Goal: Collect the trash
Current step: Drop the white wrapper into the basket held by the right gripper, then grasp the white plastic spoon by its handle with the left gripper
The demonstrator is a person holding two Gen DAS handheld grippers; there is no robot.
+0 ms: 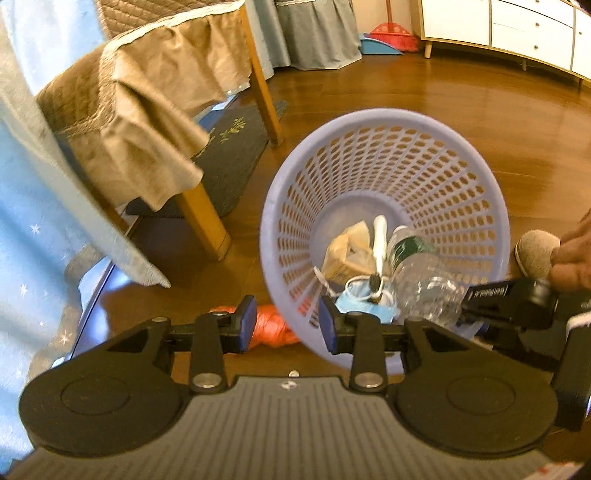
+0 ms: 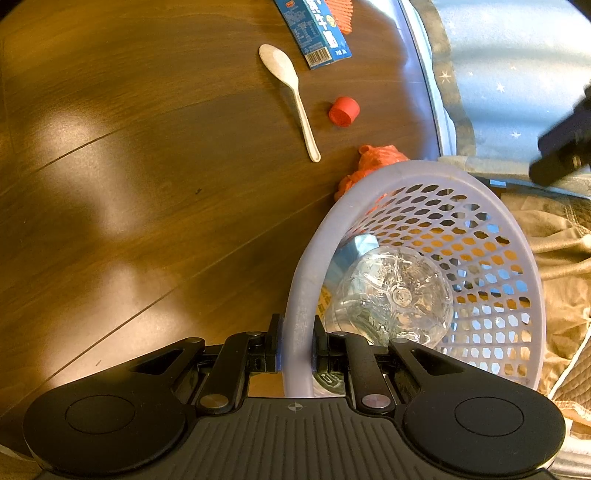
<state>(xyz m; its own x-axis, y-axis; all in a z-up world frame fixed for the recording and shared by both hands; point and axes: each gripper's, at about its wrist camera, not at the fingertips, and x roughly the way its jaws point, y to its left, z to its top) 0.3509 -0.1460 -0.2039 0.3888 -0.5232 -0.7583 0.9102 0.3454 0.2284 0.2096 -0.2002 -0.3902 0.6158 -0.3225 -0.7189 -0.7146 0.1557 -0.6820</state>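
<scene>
Your right gripper [image 2: 295, 349] clamps the near rim of the lavender basket [image 2: 491, 236], one pad outside the wall and one inside, holding it tilted over the wooden floor [image 2: 129, 184]. Your left gripper [image 1: 287, 323] hangs with its jaws parted and nothing between them, just in front of the basket's [image 1: 480, 177] mouth.

The left wrist view looks straight down into the basket: a clear plastic bottle [image 1: 424, 273], a crumpled brown paper bag [image 1: 347, 251], a white stick-like piece [image 1: 379, 240] and a blue face mask [image 1: 365, 306] lie at the bottom. It also takes in a covered chair [image 1: 140, 122], a dark mat [image 1: 229, 155] and a white cabinet [image 1: 524, 29].

The right wrist view shows only the bottle's base [image 2: 395, 291] inside, but it reveals trash on the floor that the other misses: a white spoon [image 2: 291, 96], a red cap [image 2: 344, 111] and a blue carton [image 2: 317, 29]. The orange plastic bag [image 2: 369, 166] beside the basket appears in both views [image 1: 273, 325].
</scene>
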